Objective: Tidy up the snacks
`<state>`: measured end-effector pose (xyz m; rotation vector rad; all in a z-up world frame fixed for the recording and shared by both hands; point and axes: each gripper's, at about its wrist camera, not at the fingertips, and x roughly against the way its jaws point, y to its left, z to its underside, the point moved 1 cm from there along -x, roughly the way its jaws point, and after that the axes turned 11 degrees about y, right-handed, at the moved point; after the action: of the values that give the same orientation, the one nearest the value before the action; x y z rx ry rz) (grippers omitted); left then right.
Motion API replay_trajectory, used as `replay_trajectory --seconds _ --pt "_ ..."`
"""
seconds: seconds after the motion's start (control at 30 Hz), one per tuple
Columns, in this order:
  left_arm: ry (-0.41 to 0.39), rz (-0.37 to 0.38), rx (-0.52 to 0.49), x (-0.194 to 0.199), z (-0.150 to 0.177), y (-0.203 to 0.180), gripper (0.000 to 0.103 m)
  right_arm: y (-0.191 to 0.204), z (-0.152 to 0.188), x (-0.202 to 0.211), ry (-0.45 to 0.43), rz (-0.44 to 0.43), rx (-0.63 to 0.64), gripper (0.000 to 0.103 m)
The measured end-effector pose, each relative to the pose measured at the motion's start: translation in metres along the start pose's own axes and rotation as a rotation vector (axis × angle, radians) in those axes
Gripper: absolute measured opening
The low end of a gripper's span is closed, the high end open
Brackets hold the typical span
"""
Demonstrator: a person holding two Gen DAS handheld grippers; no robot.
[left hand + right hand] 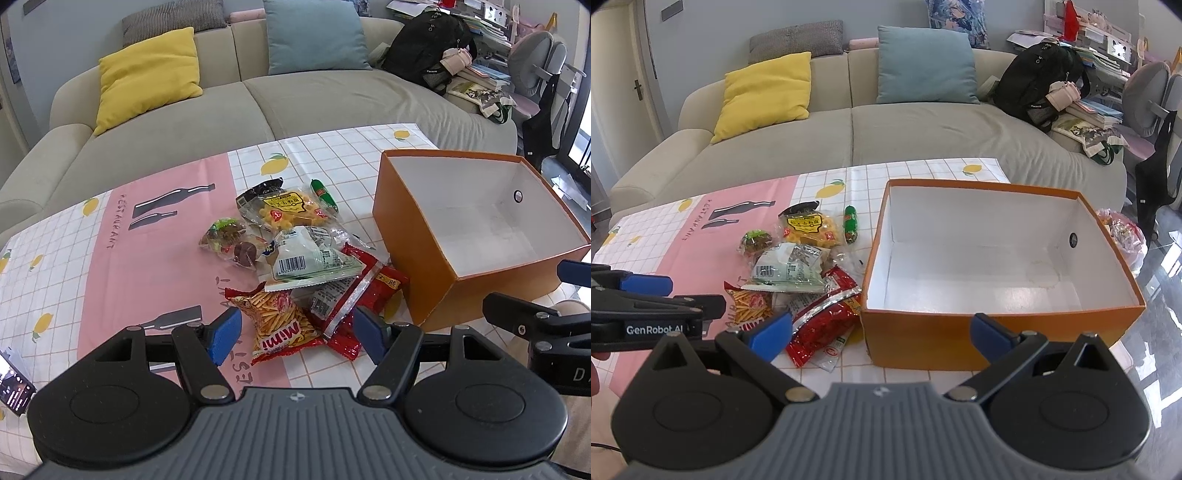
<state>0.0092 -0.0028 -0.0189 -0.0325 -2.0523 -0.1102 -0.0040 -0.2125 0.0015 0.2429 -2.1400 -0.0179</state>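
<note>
Both tools are held open: left tool [295, 334] over the light, crinkly snack packets [295, 258], best pinched at a sealed edge; right tool [881, 330] before the empty box [997, 325].

The box [997, 328] stands open-topped at the table's [55, 266] right edge, its inside bare, so entry from above is free. The snack pile [295, 266] crowds its left wall, touching it. The table's pink left part lies bare.
</note>
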Motion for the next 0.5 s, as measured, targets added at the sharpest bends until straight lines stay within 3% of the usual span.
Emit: replay_trajectory --seconds 0.5 --pt "0.006 0.003 0.000 -0.0012 0.0004 -0.0020 0.081 -0.0007 0.0008 -0.0006 0.004 -0.002 0.001 0.100"
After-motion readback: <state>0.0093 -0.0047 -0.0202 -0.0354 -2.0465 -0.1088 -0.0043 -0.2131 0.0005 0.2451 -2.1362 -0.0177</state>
